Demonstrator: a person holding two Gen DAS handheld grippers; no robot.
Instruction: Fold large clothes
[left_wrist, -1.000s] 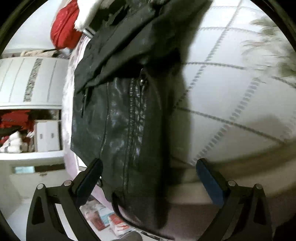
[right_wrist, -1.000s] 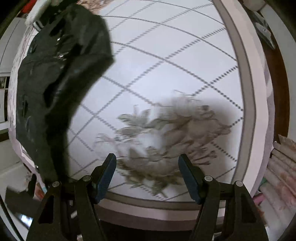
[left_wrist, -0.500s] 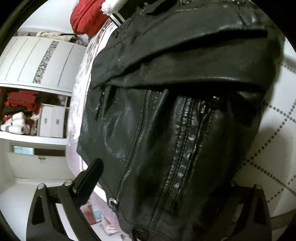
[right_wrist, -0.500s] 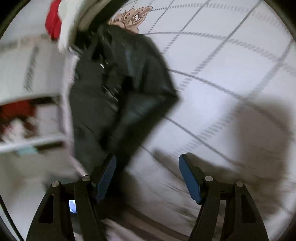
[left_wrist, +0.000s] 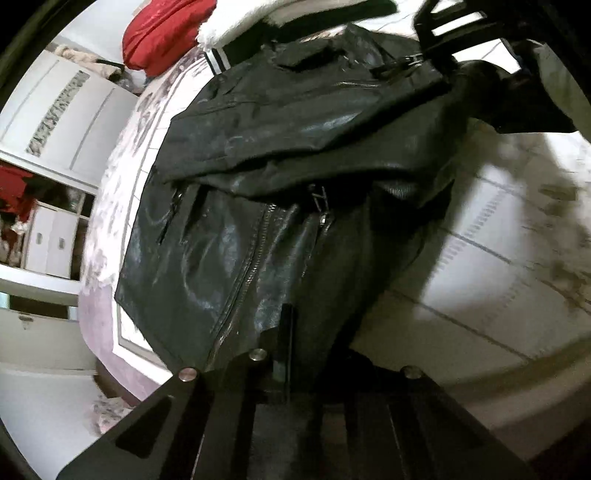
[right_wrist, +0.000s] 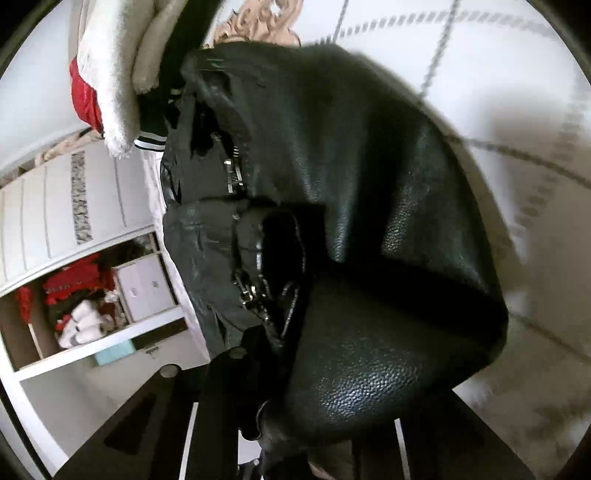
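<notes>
Now, left gripper (left_wrist: 295, 354): clenched on black leather jacket (left_wrist: 258, 221) hem.
Right gripper (right_wrist: 280, 398): clenched on jacket fold, straight ahead.

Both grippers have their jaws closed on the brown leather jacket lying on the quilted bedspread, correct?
Not quite: the leather jacket is black, not brown, as the left wrist view shows. The left gripper and right gripper do have jaws closed on it, over the quilted bedspread.

The jacket (left_wrist: 280, 206) lies on the bed (left_wrist: 491, 280), a sleeve folded across its front; the wardrobe (left_wrist: 55, 122) stands left, beyond the bed's edge.
</notes>
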